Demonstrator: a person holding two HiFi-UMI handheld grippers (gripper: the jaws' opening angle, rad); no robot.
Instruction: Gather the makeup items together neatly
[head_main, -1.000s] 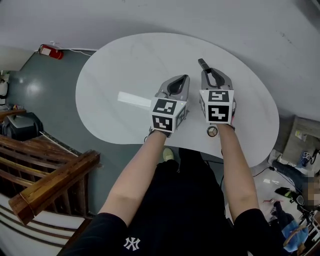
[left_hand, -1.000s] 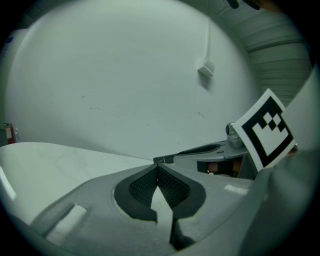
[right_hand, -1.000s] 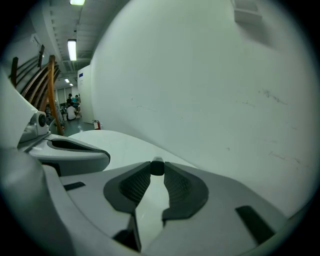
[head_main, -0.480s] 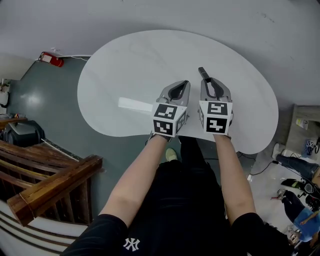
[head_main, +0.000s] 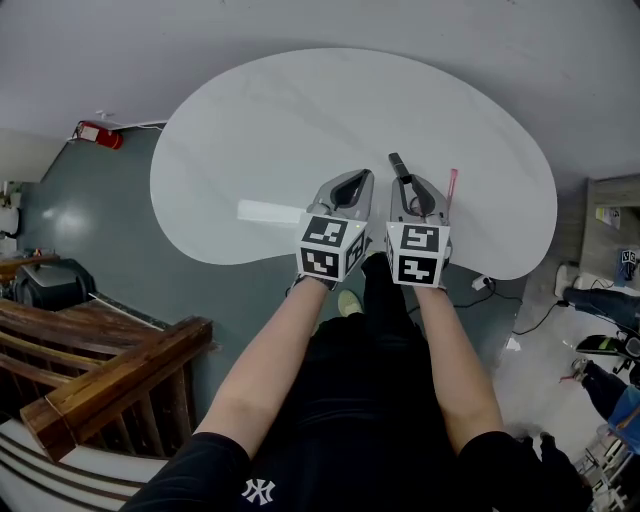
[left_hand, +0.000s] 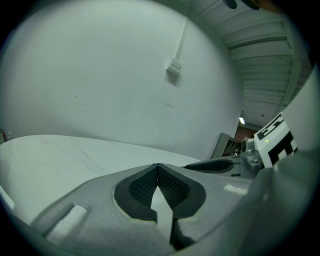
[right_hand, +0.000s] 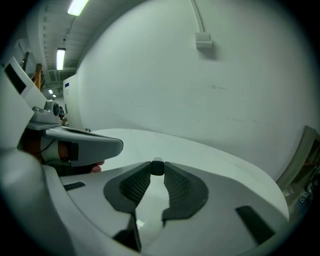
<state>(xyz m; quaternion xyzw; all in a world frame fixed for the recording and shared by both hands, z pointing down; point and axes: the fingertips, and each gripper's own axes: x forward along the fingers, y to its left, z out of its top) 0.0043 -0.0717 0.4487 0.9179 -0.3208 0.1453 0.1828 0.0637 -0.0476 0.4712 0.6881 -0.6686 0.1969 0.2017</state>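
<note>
1. Your right claw (right_hand: 157, 175) is pinched narrow on a small dark stick (head_main: 397, 165). It holds the stick only at the very tips.
2. Your left claw (left_hand: 158, 167) is just beside the right claw. It is pressed together with nothing in it.
3. A thin pink stick (head_main: 452, 185) lies on the white tabletop (head_main: 290, 120), just on the other side of the right claw.
4. The tip hold looks weak. A quick swing could let the dark stick slip out and roll away.
5. If you put it down fast, you could bump the pink stick.

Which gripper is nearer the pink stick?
Right. The right gripper sits just beside the pink stick, on its left; the left gripper lies farther left, beyond the right one.
</note>
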